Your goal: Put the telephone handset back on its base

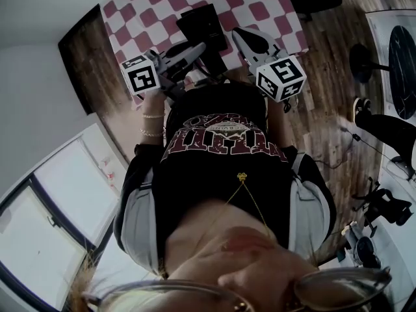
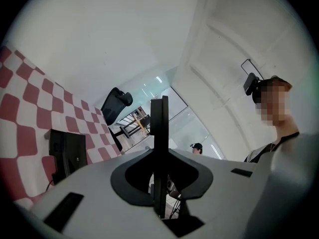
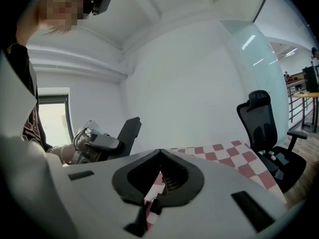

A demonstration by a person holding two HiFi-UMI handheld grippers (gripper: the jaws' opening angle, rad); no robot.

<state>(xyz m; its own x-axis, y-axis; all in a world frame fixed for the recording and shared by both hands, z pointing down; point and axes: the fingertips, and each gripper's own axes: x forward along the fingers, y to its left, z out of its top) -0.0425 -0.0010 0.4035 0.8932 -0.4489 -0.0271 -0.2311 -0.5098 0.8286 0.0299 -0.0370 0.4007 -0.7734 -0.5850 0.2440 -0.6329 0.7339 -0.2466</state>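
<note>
a: left tool (image 2: 159, 108)?
b: grey moulded shell. black jaws pressed flat together, nothing between them. tip points up at the white ceiling (image 2: 99, 34).
a: right tool (image 1: 242, 36)?
b: same build, jaws closed up, empty.
a: telephone (image 1: 205, 26)?
b: matte black rectangular slab on the red-and-white checked cloth (image 1: 260, 5) over the counter (image 1: 97, 64). handset indistinct from base. open cloth either side.
</note>
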